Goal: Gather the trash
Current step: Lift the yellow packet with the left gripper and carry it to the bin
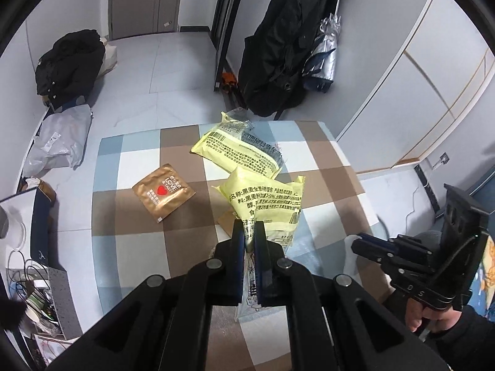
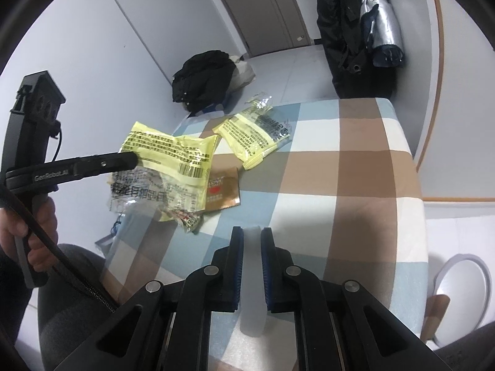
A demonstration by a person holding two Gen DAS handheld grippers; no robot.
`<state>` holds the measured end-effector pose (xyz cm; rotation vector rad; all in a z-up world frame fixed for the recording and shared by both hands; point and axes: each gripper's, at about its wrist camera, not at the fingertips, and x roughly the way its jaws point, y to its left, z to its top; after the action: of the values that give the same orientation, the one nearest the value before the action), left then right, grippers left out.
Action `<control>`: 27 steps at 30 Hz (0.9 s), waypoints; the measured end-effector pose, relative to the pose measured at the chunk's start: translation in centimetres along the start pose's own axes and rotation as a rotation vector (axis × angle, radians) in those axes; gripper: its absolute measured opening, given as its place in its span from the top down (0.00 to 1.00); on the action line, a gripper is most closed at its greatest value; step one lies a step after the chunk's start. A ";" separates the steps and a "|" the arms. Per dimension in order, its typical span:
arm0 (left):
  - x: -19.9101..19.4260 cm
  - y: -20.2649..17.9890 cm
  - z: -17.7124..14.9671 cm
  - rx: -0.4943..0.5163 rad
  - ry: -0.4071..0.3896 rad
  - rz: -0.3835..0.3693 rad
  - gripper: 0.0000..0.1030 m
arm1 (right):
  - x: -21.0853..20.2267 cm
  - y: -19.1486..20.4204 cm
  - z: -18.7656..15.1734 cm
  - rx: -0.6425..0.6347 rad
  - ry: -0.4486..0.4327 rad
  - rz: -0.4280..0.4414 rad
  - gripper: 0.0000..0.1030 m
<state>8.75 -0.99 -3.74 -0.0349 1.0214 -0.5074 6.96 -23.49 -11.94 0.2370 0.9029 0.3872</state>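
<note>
The left gripper [image 1: 250, 232] is clamped on a crinkled yellow plastic wrapper [image 2: 173, 151], lifted above the checked tablecloth [image 2: 355, 167]. The right gripper [image 2: 252, 235] is clenched on a translucent white plastic strip [image 2: 253, 293].

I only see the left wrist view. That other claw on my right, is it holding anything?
Observer: Yes. The right gripper is shut on a pale translucent strip.
Operator: What's on the side of my yellow wrapper that I can't see?
Observer: The yellow wrapper in the left gripper shows a barcode there.
Operator: Anything beside the table I'm missing?
Observer: A round white object sits past the edge of the checked table; I cannot tell what it is.
</note>
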 end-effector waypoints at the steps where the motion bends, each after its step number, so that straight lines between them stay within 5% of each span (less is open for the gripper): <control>1: -0.2 0.1 -0.1 -0.006 -0.008 -0.002 0.98 | 0.0 0.2 0.0 0.001 -0.001 0.001 0.90; 27: -5.9 -0.1 -1.0 -0.039 -0.170 -0.015 0.98 | -3.6 3.1 1.5 -0.013 -0.079 0.039 0.92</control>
<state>5.46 1.54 0.51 -0.1183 0.8646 -0.4897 5.43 -22.25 -7.35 0.2568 0.8190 0.4165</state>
